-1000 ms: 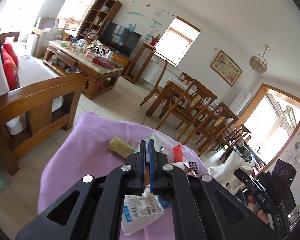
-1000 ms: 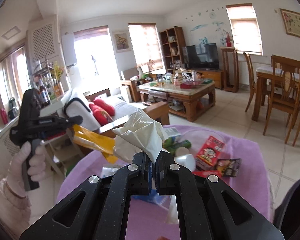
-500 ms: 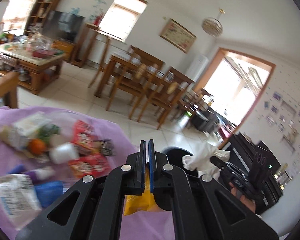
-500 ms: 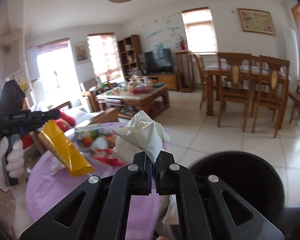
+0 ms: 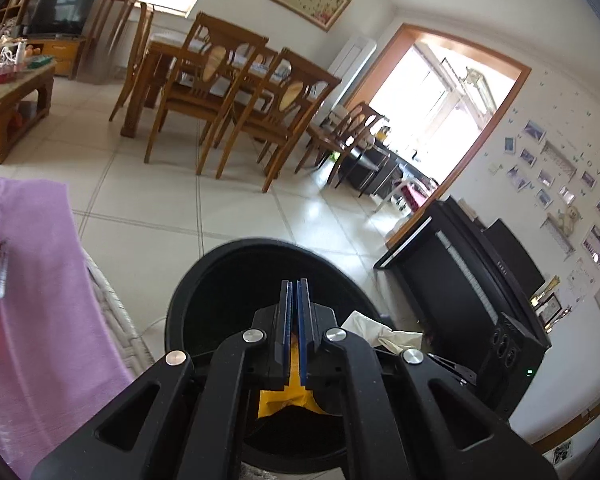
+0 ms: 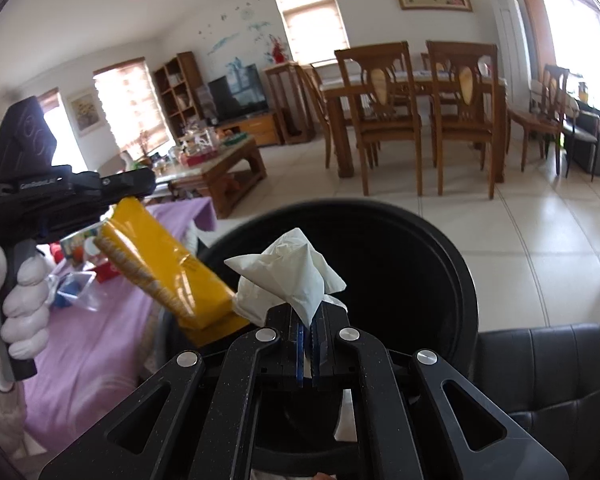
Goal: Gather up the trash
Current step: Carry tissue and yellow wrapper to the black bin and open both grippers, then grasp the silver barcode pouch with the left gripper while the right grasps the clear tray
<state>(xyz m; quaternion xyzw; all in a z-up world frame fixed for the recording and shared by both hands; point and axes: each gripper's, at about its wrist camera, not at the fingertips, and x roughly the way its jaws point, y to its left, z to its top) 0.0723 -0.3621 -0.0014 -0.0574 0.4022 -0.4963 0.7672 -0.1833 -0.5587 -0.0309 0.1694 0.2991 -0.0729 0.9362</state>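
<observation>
My left gripper (image 5: 294, 312) is shut on a yellow snack wrapper (image 5: 288, 396), which hangs below it over the open black trash bin (image 5: 204, 280). In the right wrist view the left gripper (image 6: 140, 184) holds the wrapper (image 6: 164, 268) at the bin's left rim. My right gripper (image 6: 308, 340) is shut on a crumpled white tissue (image 6: 292, 276) above the bin (image 6: 420, 248). The tissue also shows in the left wrist view (image 5: 380, 332).
A table with a purple cloth (image 5: 40, 280) and more trash (image 6: 80, 276) stands left of the bin. A black leather seat (image 6: 540, 368) is to the right. A black piano (image 5: 460, 280), dining chairs (image 5: 220, 100) and tiled floor lie beyond.
Both grippers swung right from the purple table to over the black bin, still holding the yellow wrapper and the tissue. The bin now fills the lower view.
</observation>
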